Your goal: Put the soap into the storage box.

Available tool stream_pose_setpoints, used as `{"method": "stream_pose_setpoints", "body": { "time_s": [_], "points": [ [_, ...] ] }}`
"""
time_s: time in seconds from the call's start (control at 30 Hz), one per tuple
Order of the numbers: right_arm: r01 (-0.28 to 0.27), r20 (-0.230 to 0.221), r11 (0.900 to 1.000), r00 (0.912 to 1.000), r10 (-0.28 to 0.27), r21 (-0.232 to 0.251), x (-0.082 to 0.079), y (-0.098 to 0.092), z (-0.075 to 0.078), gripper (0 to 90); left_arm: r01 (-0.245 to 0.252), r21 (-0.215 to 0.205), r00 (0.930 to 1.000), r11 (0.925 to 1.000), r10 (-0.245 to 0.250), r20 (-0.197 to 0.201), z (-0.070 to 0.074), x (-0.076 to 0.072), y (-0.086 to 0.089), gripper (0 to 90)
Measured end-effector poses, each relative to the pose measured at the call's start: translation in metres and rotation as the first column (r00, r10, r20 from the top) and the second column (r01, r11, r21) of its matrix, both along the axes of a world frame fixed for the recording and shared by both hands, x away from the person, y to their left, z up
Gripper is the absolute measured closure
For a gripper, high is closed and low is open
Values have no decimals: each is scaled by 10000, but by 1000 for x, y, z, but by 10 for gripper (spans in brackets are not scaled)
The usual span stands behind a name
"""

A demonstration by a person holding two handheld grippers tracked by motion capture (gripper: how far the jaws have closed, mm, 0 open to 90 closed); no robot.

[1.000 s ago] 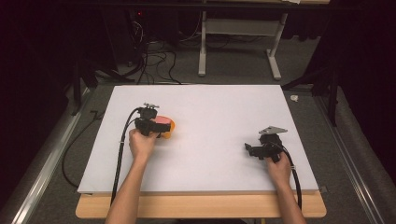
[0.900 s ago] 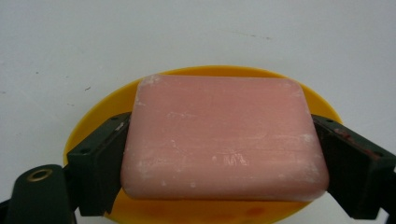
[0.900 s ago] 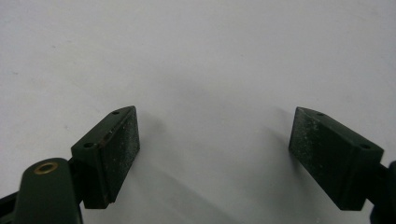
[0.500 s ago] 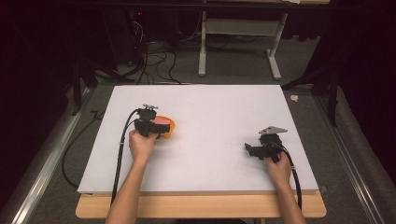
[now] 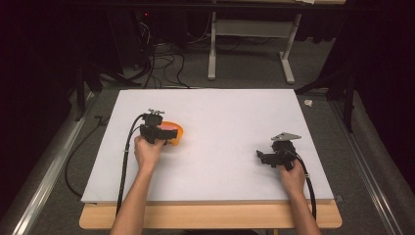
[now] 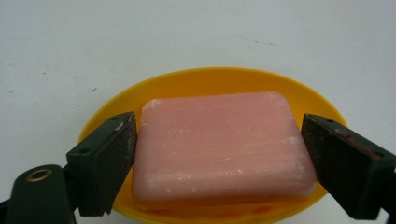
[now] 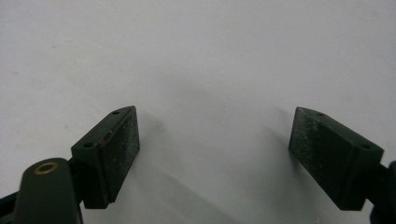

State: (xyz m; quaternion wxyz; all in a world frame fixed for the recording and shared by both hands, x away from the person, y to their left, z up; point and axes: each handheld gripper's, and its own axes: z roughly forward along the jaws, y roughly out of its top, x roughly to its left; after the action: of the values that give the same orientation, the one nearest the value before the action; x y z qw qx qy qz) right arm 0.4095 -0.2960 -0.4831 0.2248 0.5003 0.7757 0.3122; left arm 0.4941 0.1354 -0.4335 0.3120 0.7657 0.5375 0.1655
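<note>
In the left gripper view, the left gripper [image 6: 219, 154] stands with its two black jaws spread wide on either side of a pink bar of soap [image 6: 222, 147]; the jaw at 9 o'clock lies just beside or against the bar's short end, and the jaw at 3 o'clock sits just beside the other end, though whether either pad truly presses the soap cannot be told. The soap lies flat in a shallow yellow oval dish [image 6: 224, 79], whose rim curves round the bar from 9 o'clock over 12 o'clock to 3 o'clock and shows again under the bar's near edge at 6 o'clock. The dish rests on the white bench [image 6: 196, 32], which spreads bare beyond it toward 12 o'clock. In the high view the same gripper [image 5: 164, 134] sits over the dish [image 5: 175, 128] at the left half of the bench, with the person's left hand [image 5: 147, 152] behind it at 6 o'clock and a black cable trailing back along the forearm. The right gripper [image 7: 215, 144] holds its jaws wide apart with nothing between them, only the white bench surface [image 7: 210, 56] and the jaws' soft shadows beneath. In the high view that gripper [image 5: 266, 157] lies low at the right side of the bench [image 5: 235, 107], well apart from the dish, roughly at 3 o'clock from it, with the right hand [image 5: 292, 177] gripping it from 5 o'clock.
</note>
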Motion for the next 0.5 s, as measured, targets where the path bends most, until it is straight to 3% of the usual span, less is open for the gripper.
{"method": "stream_pose_setpoints", "body": {
  "time_s": [0.23, 0.5],
  "points": [
    [-2, -1, 10000, 10000, 2, 4, 0, 0, 0, 170, 10, -501, 9992, 9987, 9, 396, 10, -4, 5, 141],
    [-14, 7, 10000, 10000, 14, -5, 0, 0, 0, 169, 52, -375, 9964, 9993, -20, 846, 19, -12, 10, 144]
  ]
}}
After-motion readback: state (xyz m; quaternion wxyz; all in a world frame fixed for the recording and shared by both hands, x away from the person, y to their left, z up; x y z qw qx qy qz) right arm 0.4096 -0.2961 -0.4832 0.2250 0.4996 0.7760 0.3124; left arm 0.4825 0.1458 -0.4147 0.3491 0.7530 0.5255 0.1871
